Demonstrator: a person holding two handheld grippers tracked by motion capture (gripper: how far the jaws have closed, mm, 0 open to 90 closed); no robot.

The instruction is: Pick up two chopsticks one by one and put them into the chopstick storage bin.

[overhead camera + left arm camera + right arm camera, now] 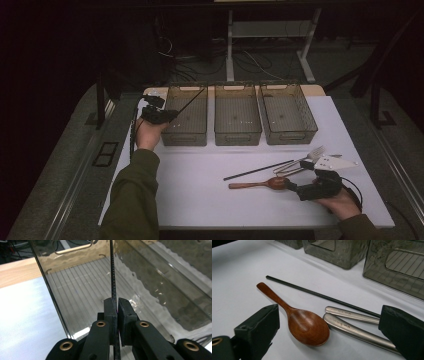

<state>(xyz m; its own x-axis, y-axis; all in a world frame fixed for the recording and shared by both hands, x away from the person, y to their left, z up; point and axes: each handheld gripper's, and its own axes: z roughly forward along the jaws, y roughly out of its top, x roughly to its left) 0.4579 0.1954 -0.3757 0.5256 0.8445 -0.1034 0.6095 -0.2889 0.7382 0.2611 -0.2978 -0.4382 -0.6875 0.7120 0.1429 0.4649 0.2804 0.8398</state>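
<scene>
The left gripper (172,116) is clamped on a thin black chopstick (113,277), which angles up over the leftmost of three clear plastic bins (186,116). The right gripper (329,335) stands wide open, holding nothing, around the bowl of one brown wooden spoon (308,326). Beside it on the white table (200,200) lie a second black chopstick (317,294) and two metal handles (352,315).

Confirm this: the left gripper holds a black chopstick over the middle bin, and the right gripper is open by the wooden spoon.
Wrong bin. The left gripper holds the chopstick over the left bin, as the high view shows. The right gripper is open by the spoon.
</scene>
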